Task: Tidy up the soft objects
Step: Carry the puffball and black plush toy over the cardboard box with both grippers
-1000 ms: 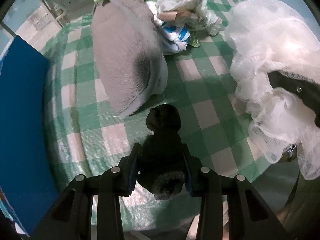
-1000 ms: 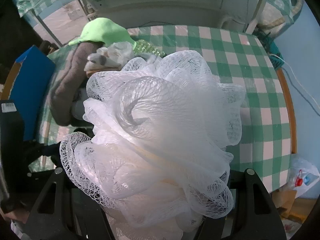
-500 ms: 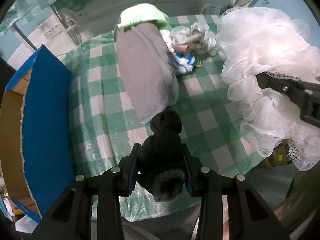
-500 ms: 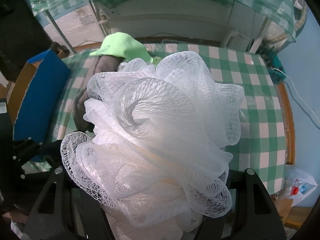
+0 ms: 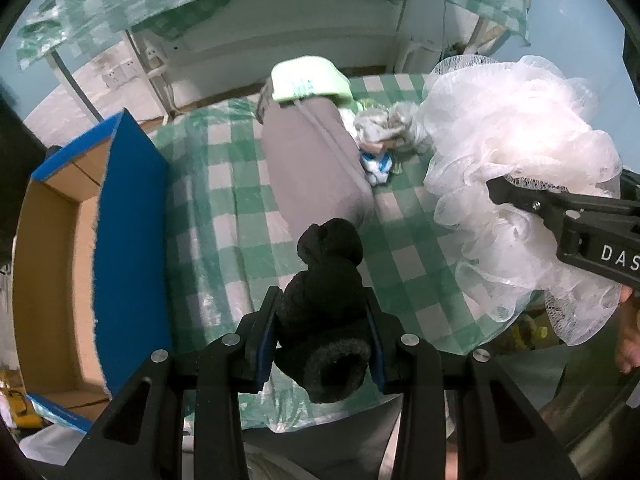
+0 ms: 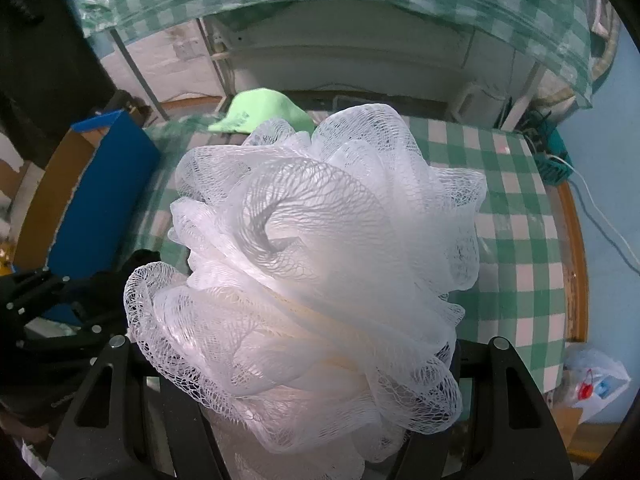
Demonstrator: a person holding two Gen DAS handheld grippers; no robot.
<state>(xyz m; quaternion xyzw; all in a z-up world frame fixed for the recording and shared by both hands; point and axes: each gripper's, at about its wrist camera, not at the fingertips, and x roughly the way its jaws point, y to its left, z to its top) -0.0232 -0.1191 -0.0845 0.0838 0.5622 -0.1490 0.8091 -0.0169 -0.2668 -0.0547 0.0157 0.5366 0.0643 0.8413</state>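
Above a bench [image 5: 224, 216] draped in green-checked cloth, the left gripper [image 5: 322, 336] clamped a black plush toy [image 5: 326, 292] between its blue pads, while the right gripper [image 6: 304, 392] pinched a white mesh bath pouf [image 6: 320, 264]. Grey and green fabrics [image 5: 316, 160] lay on the bench beside an open blue cardboard box [image 5: 124, 240].

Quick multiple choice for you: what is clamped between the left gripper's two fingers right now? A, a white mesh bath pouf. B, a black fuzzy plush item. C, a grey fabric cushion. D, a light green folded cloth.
B: in the left wrist view the left gripper is shut on the black fuzzy plush item, its blue-edged pads pressing both sides, while the white mesh bath pouf sits in the right gripper.
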